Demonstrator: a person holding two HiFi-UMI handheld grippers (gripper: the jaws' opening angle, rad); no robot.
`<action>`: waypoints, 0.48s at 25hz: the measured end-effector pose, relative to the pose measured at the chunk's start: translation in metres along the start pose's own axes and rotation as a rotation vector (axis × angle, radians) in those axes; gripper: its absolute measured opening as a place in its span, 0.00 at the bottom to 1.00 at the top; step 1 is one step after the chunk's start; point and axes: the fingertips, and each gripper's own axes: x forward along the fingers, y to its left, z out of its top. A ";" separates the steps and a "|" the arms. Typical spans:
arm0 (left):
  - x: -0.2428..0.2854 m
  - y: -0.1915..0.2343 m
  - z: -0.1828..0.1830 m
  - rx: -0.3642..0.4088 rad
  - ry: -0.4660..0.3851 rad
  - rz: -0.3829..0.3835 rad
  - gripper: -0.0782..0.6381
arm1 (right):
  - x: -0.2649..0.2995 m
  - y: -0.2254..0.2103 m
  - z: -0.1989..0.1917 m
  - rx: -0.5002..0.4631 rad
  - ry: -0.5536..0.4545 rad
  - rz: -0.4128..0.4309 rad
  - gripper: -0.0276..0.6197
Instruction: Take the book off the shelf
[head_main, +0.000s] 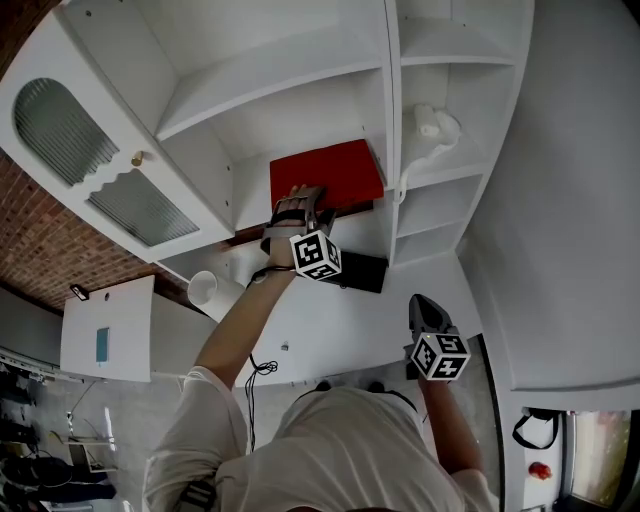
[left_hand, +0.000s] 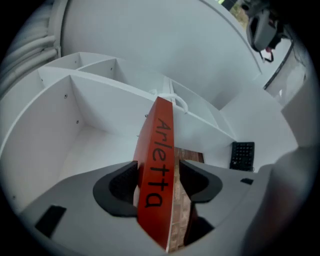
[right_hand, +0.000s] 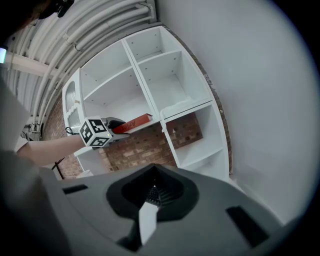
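- Left gripper (left_hand: 160, 183) — jaws wide apart, one on each side of the book (left_hand: 159, 142). A sliver of gap shows at each pad, so I judge they are not pressing on it.
- It is rolled on its side, so the jaws stand above and below the flat book, whose red spine runs straight between them.
- Book: it lies flat on the shelf (head_main: 248, 195), red cover up, in the left-hand bay. Its near edge sticks out past the shelf's front, and that edge is where the jaws sit.
- Right gripper (right_hand: 152, 192) — jaws together, nothing in them. It hangs low and well apart from the shelf, pointing at it from the side.
- Step in hand, as I judge it: the grasp. The book is framed but not gripped, and it has not left the shelf.
- Next move calls for closing squarely on the spine end, with the pads deep enough over the cover to hold.
- After that comes a straight pull toward the person, level with the shelf, so the far end does not drag or tip as it clears the front.
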 end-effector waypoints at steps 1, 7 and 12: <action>0.001 0.000 -0.001 0.020 0.009 0.034 0.46 | 0.000 -0.001 -0.001 0.002 0.003 0.002 0.05; 0.001 0.000 -0.001 0.107 0.034 0.175 0.44 | -0.001 -0.008 -0.005 0.006 0.013 0.011 0.05; -0.004 -0.003 -0.001 0.123 0.040 0.223 0.42 | -0.003 -0.012 -0.006 0.006 0.017 0.014 0.05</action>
